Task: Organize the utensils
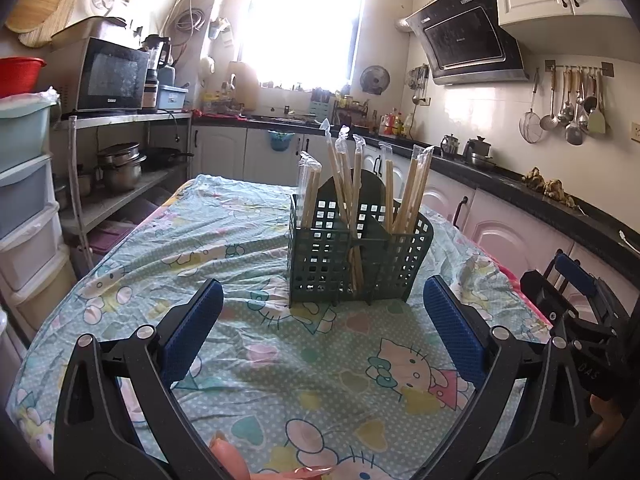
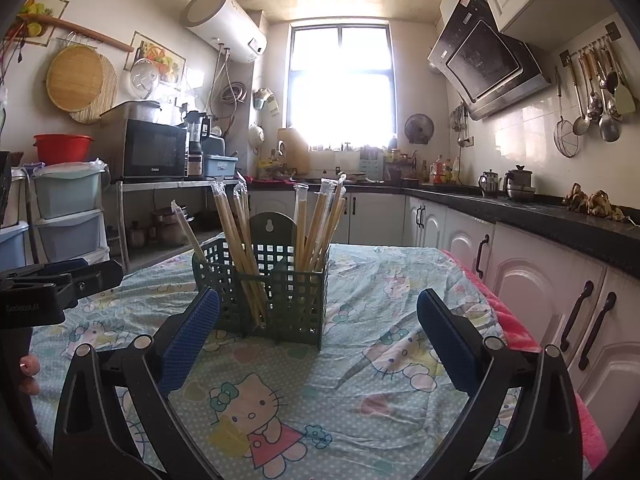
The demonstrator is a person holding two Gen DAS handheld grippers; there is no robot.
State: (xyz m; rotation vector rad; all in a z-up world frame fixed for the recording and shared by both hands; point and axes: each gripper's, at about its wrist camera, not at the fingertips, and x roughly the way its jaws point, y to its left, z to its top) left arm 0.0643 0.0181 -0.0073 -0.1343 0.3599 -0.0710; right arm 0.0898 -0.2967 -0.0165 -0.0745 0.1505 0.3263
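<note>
The left gripper [image 1: 322,312] hovers over the cartoon-cat tablecloth [image 1: 280,364] with its blue-padded fingers [image 1: 192,332] spread wide and nothing between them; the right gripper [image 2: 318,330] is likewise wide apart and empty, its body also visible at the right edge of the left wrist view. Just ahead of both stands a dark green perforated utensil caddy [image 1: 356,252], upright on the cloth near the table's middle, with a divider splitting it into compartments and a raised back plate bearing a hanging hole. Plastic-wrapped wooden chopsticks [image 1: 344,184] stand tilted in it, in several bunches across the compartments, their wrapper tips poking above the rim. Their lower ends are only partly visible through the grid walls, and the count per compartment cannot be made out. Fingertips show at the frame edges.
</note>
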